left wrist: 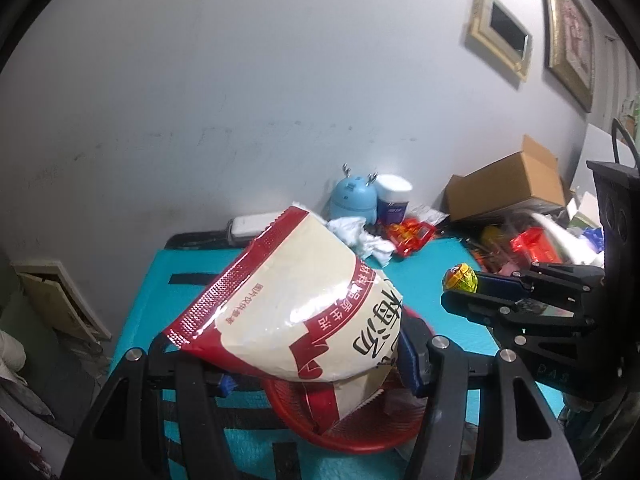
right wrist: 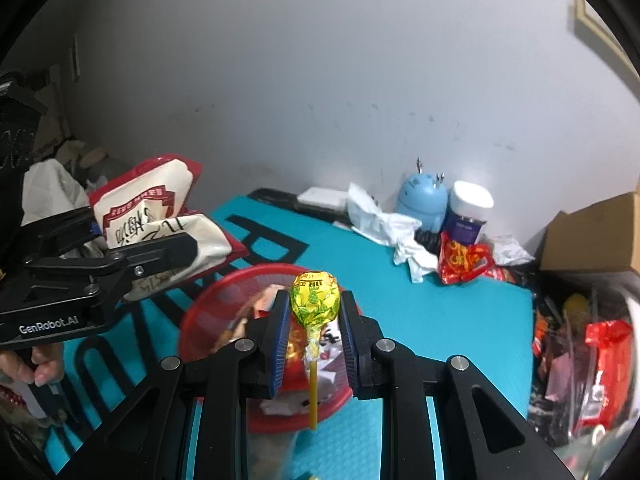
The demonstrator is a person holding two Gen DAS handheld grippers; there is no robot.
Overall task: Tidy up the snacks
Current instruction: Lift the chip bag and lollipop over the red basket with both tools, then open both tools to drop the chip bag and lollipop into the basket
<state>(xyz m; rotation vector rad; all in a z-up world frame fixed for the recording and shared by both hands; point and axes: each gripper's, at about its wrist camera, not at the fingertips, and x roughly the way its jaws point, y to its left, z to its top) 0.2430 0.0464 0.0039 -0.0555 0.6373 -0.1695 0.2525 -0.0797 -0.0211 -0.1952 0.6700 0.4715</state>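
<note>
My left gripper (left wrist: pixel 316 364) is shut on a large white and red snack bag (left wrist: pixel 296 304) and holds it above the red mesh basket (left wrist: pixel 352 428). The bag also shows in the right wrist view (right wrist: pixel 160 216), held by the left gripper (right wrist: pixel 132 256). My right gripper (right wrist: pixel 314 312) is shut on a yellow-wrapped lollipop (right wrist: pixel 315 300), held by its head with the stick hanging down, above the red basket (right wrist: pixel 224 292). In the left wrist view the right gripper (left wrist: pixel 460 286) holds the lollipop (left wrist: pixel 461 278) at the right. The basket holds several wrapped snacks.
A teal mat (right wrist: pixel 440 312) covers the table. At the back stand a blue toy (right wrist: pixel 422 200), a white-capped jar (right wrist: pixel 468 210), crumpled tissue (right wrist: pixel 392 228) and a red snack packet (right wrist: pixel 460 260). A cardboard box (left wrist: pixel 508 184) and a pile of snack packets (right wrist: pixel 600 364) lie at the right.
</note>
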